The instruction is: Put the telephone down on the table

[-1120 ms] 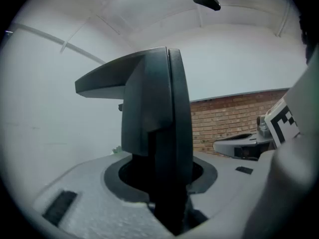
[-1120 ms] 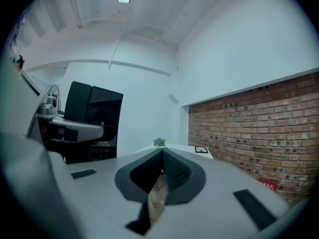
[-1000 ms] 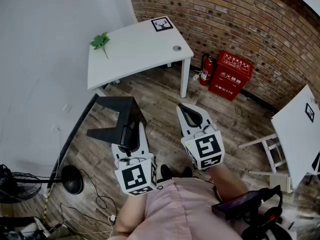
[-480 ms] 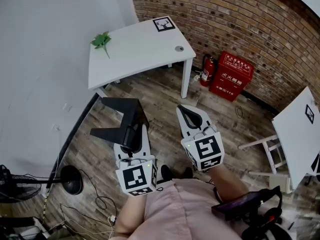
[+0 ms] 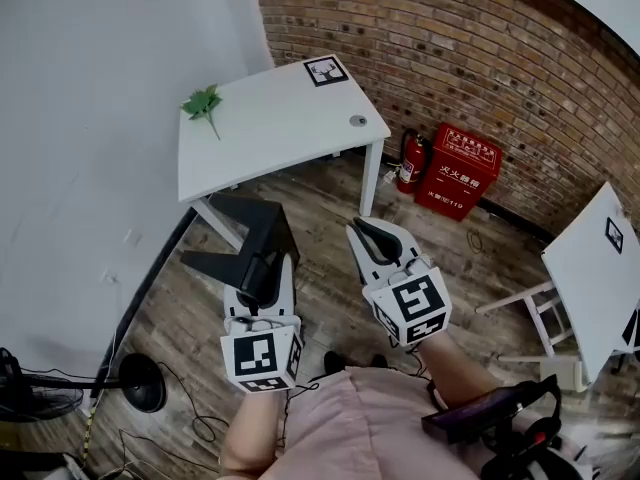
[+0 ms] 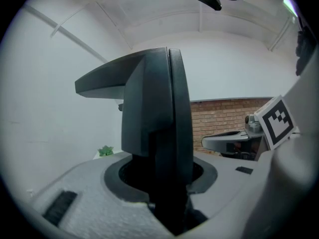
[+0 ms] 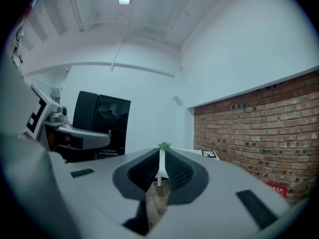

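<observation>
**Left gripper carrying telephone, table not reached**

Left gripper (image 5: pixel 264 271) is clamped partway on the black telephone (image 6: pixel 159 113), which sits upright in the air over the wood floor, well short of the white table (image 5: pixel 270 118). Right gripper (image 5: pixel 378 240) is empty; its jaws have just been opening to a thin slit, nothing between them. Likely step: carry to the table. Hold firm and level, approach over bare top away from the green sprig (image 5: pixel 203 101), lower until the base sits flat, then release.
</observation>
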